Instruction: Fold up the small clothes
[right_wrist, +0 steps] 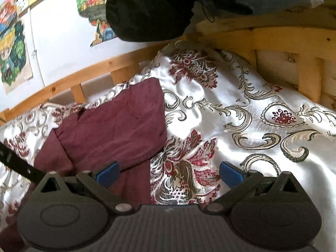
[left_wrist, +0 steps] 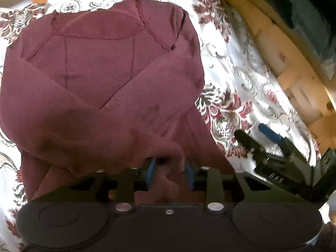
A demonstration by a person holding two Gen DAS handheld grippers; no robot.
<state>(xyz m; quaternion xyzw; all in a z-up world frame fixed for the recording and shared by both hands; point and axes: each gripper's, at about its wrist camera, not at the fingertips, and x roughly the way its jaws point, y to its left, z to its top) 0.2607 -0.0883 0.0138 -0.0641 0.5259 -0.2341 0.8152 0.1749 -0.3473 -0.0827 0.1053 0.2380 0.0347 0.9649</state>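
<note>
A maroon small garment (left_wrist: pixel 100 73) lies on the floral satin bedspread (left_wrist: pixel 231 96), its sleeves crossed over the front. My left gripper (left_wrist: pixel 170 168) is low over the garment's near edge. A bunched fold of the maroon cloth sits between its blue pads (left_wrist: pixel 150 169), which stand apart and do not squeeze it. In the right wrist view the same garment (right_wrist: pixel 117 121) lies to the left. My right gripper (right_wrist: pixel 169 173) hovers wide open over the bedspread (right_wrist: pixel 241 105) beside it, holding nothing. That gripper (left_wrist: pixel 252 131) also shows at the right of the left wrist view.
A wooden bed rail (right_wrist: pixel 262 35) runs around the far side and right of the bed. A dark bundle of cloth (right_wrist: pixel 151 10) hangs over the rail. Picture posters (right_wrist: pixel 14 56) hang on the white wall. Bare bedspread stretches to the right of the garment.
</note>
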